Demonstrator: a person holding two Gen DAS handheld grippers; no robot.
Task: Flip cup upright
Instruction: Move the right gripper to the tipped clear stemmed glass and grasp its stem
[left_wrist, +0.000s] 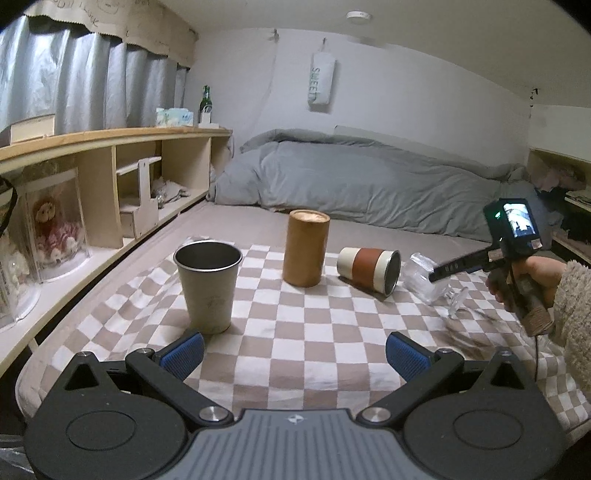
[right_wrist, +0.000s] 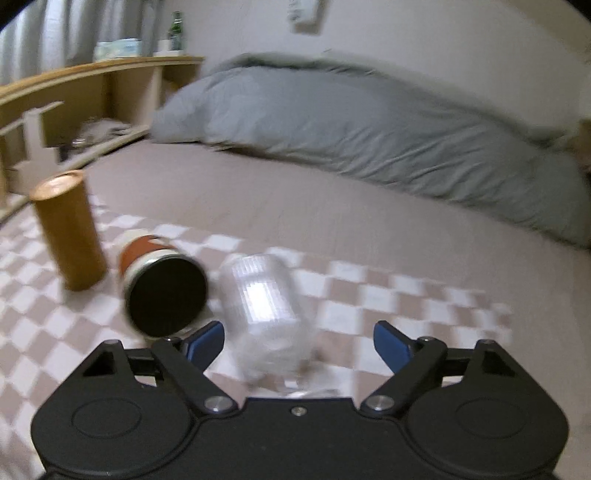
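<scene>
Both grippers spread, empty: left gripper (left_wrist: 294, 353), right gripper (right_wrist: 298, 345) | clear glass cup (right_wrist: 264, 295) on its side between right fingers | checkered cloth (left_wrist: 295, 332)

Bed (left_wrist: 236, 221) under checkered cloth (left_wrist: 295, 332), grey duvet (left_wrist: 369, 181) bunched at the far end

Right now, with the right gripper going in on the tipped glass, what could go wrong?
1. The clear glass lies on its side between the open fingers of the right gripper; it is round and smooth, so it may roll or slip as they close.
2. The orange-banded tumbler lies close beside it, near the left fingertip, and could get nudged.
3. The checkered cloth sits on soft bedding, so a righted stemmed glass may tip again.
</scene>
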